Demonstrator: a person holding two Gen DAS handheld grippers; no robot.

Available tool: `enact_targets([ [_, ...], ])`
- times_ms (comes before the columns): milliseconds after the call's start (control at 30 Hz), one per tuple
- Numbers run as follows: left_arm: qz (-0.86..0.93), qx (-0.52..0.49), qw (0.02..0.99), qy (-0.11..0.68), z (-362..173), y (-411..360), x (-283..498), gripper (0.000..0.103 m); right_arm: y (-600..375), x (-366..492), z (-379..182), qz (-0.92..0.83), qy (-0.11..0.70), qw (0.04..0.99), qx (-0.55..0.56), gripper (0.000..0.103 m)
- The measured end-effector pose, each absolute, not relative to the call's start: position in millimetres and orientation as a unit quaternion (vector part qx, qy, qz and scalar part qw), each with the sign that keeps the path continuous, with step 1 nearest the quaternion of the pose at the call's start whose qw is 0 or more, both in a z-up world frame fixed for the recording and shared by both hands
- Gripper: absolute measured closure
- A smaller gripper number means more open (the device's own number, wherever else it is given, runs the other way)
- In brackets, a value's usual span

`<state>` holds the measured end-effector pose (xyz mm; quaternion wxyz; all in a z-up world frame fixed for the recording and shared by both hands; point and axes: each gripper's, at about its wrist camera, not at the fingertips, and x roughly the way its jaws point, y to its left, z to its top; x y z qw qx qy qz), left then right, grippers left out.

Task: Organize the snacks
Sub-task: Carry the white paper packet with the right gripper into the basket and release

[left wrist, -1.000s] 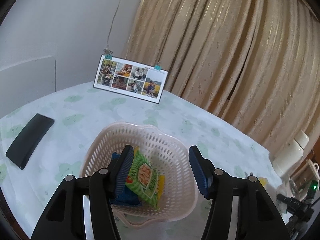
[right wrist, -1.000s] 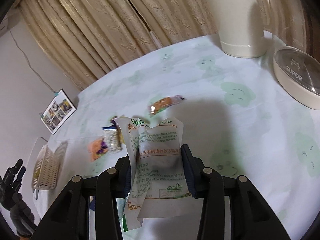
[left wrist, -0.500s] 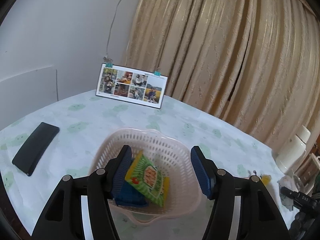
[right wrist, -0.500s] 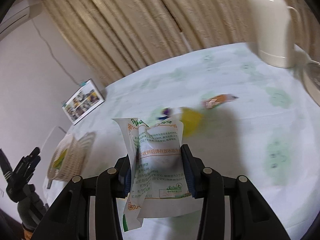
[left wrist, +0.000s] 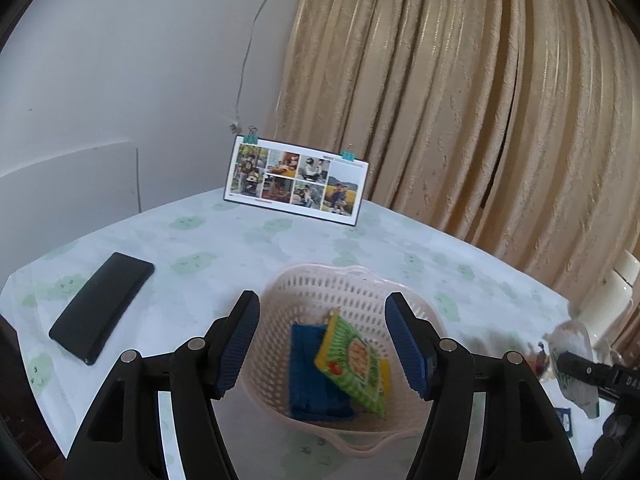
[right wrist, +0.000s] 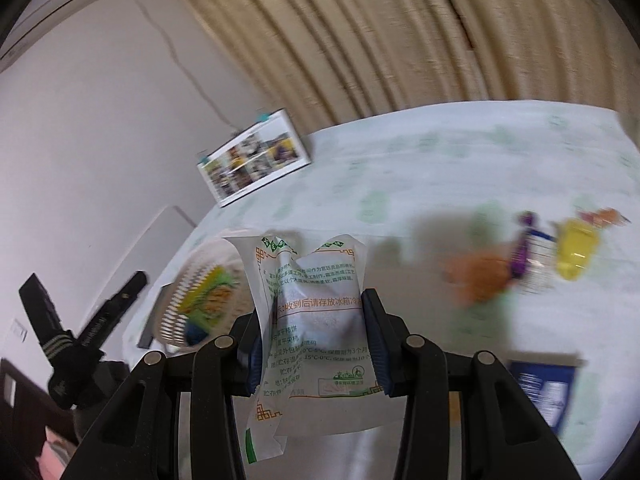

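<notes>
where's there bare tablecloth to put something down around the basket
Free: the wide stretch between the basket, the black case and the photo calendar, and the strip behind the basket toward the curtain. Crowded: the loose snacks on the side away from the basket.

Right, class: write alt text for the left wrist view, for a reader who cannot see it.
An open left gripper hovers over a pink basket holding a green packet on a blue packet. The basket sits on a pale tablecloth, with a black phone to its left and a photo calendar behind.
</notes>
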<state>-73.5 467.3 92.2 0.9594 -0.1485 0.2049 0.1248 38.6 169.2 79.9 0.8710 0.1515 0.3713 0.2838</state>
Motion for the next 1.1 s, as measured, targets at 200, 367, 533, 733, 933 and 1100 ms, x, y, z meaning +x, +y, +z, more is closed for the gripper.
enact_targets([
  [200, 0.132, -0.139, 0.96, 0.204, 87.7, 475.4, -74.2, 0.037, 227.0, 42.2, 85.7, 0.326, 0.373, 0.859, 0.13, 0.063],
  [367, 0.137, -0.137, 0.96, 0.203, 85.3, 482.8, -74.1, 0.037, 269.0, 43.5, 86.6, 0.351, 0.376, 0.85, 0.113, 0.063],
  [533, 0.14, -0.141, 0.959, 0.203, 83.0, 488.7, -75.0, 0.037, 296.8, 46.0, 83.9, 0.363, 0.379, 0.845, 0.102, 0.063],
  [733, 0.142, -0.151, 0.956, 0.206, 80.0, 495.8, -75.0, 0.037, 313.3, 52.3, 78.9, 0.369, 0.38, 0.84, 0.114, 0.058],
  [933, 0.142, -0.154, 0.957, 0.203, 79.8, 497.7, -76.4, 0.029, 310.5, 54.8, 77.2, 0.363, 0.379, 0.843, 0.122, 0.051],
  [1100, 0.139, -0.153, 0.956, 0.206, 80.0, 497.5, -75.9, 0.029, 305.5, 52.7, 75.8, 0.356, 0.376, 0.847, 0.119, 0.051],
])
